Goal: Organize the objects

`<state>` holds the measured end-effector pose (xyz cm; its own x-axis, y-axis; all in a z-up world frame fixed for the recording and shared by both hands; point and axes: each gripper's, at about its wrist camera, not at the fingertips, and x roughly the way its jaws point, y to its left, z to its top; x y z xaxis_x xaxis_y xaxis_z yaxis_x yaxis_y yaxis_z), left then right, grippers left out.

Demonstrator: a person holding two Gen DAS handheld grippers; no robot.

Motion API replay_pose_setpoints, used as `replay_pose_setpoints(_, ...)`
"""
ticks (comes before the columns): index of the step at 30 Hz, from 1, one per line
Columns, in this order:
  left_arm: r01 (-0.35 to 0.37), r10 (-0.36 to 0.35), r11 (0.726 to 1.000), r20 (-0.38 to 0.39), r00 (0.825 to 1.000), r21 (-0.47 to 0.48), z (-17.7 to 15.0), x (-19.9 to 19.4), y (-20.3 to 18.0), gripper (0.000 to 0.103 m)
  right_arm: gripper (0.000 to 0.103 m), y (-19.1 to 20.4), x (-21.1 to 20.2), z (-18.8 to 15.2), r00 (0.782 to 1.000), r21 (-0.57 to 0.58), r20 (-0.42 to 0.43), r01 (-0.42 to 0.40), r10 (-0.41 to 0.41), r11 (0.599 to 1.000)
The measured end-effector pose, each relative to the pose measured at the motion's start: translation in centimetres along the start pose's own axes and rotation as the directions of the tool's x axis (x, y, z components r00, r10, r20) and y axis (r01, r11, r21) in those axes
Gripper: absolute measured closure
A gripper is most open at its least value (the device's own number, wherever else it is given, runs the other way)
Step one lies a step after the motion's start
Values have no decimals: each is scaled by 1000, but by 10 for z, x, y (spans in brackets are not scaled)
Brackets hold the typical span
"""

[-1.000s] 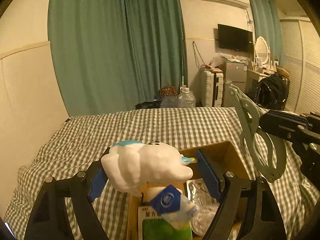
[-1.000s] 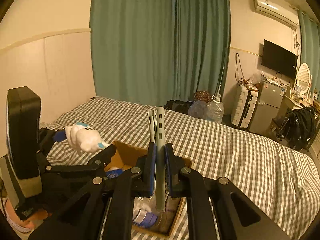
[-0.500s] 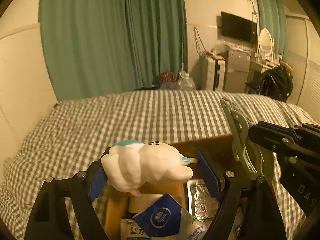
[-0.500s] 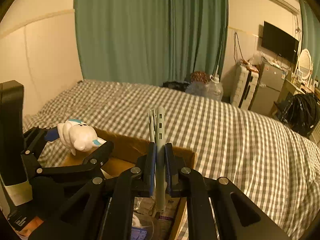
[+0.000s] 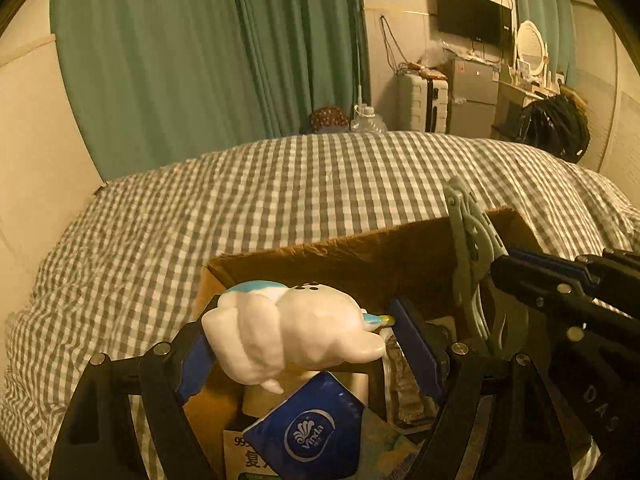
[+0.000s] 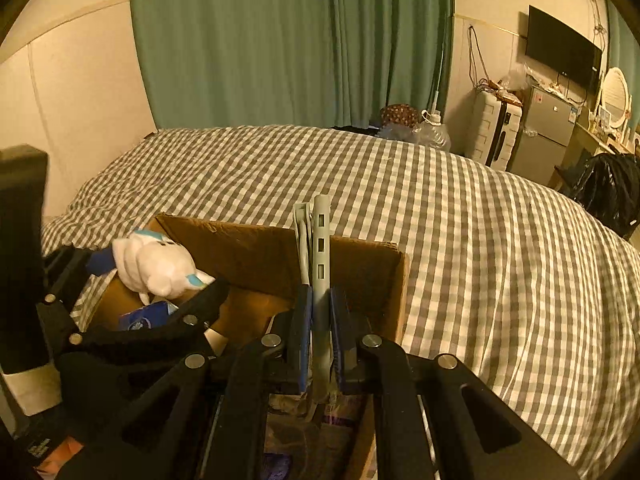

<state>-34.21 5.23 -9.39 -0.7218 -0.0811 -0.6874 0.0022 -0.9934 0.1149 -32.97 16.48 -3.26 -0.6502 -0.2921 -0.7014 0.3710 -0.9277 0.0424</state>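
White toy point(image 5: 292, 330) in left tongs point(image 5: 298, 344), clamped.

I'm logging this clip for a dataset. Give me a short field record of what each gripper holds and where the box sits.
left gripper: shut on white toy figure, held over the box
right gripper: shut on grey-green plastic tool, upright above the box
cardboard box: open, on the checked bedspread
box contents: blue Vinda tissue pack, foil packet, other packets unclear
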Motion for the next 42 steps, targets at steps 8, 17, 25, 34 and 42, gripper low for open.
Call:
replay_pose_setpoints(8,-4,4,1000,-5,1000,9,-4,0,-2,9,90,-5,-9,-3,1000,43,-11,-11,12,999)
replay_pose_setpoints(17,3,-5,1000,73,997,25,-2,-24,-4,0,44,-14,-50,5,996,83,80,43,-50,996)
replay_pose_setpoints(25,-10,11,1000,235,972,-6,20,-99,8,0,15,-11,-135,22,958,129,265,82,-114,988)
replay_pose_setpoints(34,-27,53,998,439,897,-64,15,-219,23,0,0,13,-246,13,865,121,460,162,-200,979)
replay_pose_setpoints(42,-7,82,990,547,833,-138,-17,-298,44,0,0,11,-323,-33,794,147,564,173,-227,974)
